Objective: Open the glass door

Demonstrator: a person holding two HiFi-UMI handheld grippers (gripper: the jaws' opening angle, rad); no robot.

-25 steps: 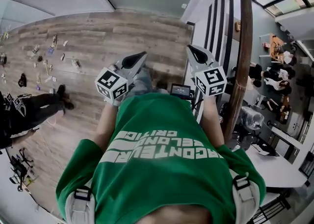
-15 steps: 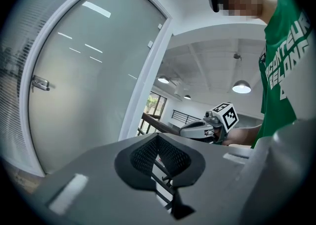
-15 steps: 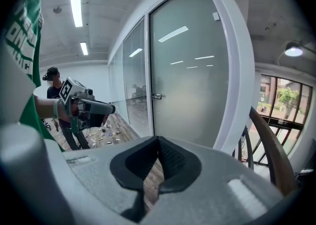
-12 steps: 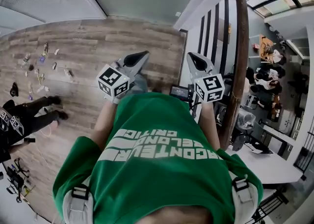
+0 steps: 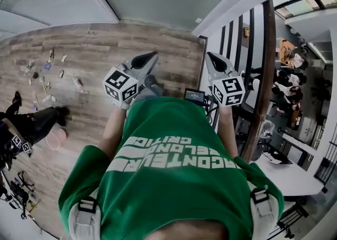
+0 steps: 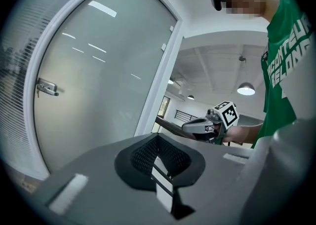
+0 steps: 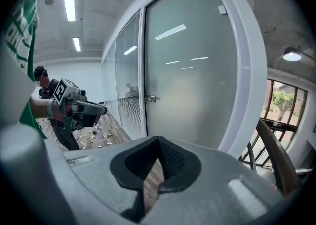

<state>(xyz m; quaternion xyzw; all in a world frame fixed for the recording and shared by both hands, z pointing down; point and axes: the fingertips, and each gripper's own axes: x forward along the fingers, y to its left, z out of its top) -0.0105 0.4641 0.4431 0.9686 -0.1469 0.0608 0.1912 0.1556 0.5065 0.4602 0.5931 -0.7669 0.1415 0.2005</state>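
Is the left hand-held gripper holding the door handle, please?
No, the left hand-held gripper is shut on nothing, and the door handle sits apart from it on the glass door.

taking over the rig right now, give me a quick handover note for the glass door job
Left gripper: shut, empty, held up in the air.
Right gripper: shut, empty, also in the air.
Frosted glass door in a white frame: looks closed, ahead of both grippers. Neither gripper touches its small metal handle.
Done: nothing on the door yet.
Left: reach the handle, grip it, open the door.
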